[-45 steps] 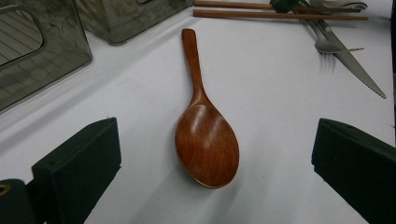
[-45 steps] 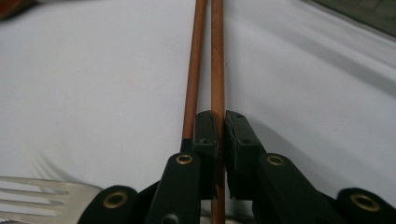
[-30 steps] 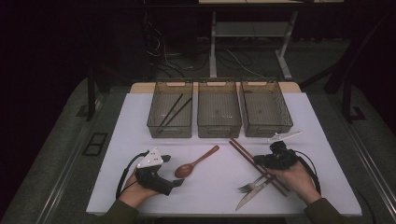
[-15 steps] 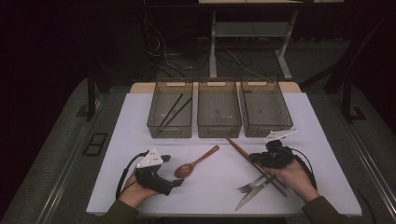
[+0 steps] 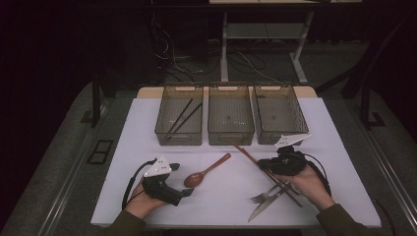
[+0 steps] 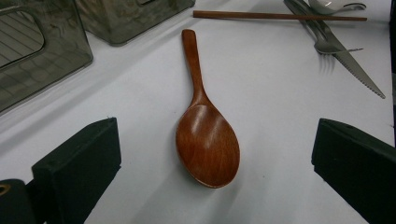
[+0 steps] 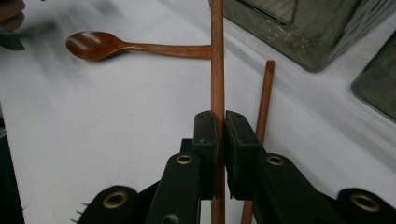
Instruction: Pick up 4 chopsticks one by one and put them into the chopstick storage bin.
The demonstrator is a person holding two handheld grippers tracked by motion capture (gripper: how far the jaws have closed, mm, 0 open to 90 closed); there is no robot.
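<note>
My right tool (image 7: 219, 135) pinches one brown chopstick (image 7: 217, 70) between its two black pads, pressed together on the stick. The chopstick slants from under my right hand toward the far left, its far end near the middle bin (image 5: 230, 115). A second chopstick (image 7: 262, 107) lies on the counter (image 5: 147, 118) just right of the held one in the right gripper view. Just near of my right hand lie a fork (image 5: 263, 195) and a serrated knife (image 5: 268, 204), crossed by the chopsticks.

To the left, in the middle of the counter, a wooden spoon (image 6: 205, 135) lies with its bowl toward my left tool (image 6: 210, 158) and its handle pointing to the far right. My left tool is spread wide, one jaw on each side of the spoon's bowl and clear of it, resting low at the near left of the counter.

Along the far edge stand three clear bins side by side. The left bin (image 5: 179, 118) holds a pair of dark chopsticks (image 5: 183, 118) lying slantwise.
</note>
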